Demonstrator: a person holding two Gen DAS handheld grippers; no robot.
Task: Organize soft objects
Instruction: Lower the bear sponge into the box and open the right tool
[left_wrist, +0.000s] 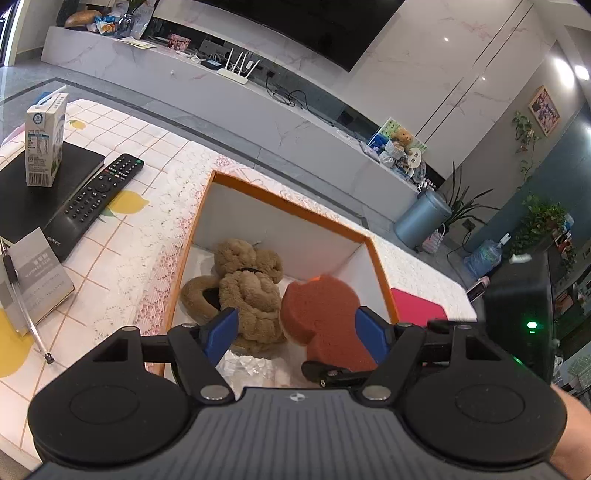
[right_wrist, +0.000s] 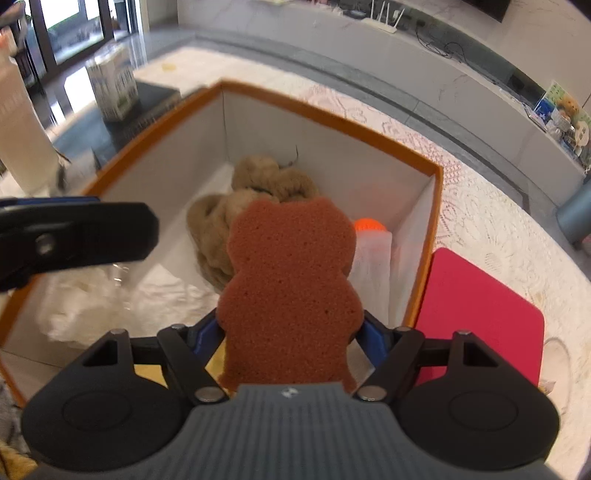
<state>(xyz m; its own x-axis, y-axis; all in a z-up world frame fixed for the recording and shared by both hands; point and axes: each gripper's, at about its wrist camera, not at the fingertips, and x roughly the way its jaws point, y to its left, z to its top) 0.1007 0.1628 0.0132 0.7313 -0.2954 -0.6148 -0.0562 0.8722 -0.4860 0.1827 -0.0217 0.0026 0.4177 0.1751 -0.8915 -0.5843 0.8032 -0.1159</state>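
Observation:
An orange-rimmed white box stands on the lace-covered table. A tan plush toy lies inside it, with an orange ball and white crumpled wrapping. My right gripper is shut on a brown bear-shaped sponge and holds it over the box; the sponge also shows in the left wrist view. My left gripper is open and empty above the box's near side, and part of it shows in the right wrist view.
A pink flat pad lies right of the box. To the left are a remote, a milk carton on a black book, a small booklet and a pen. A TV bench runs behind.

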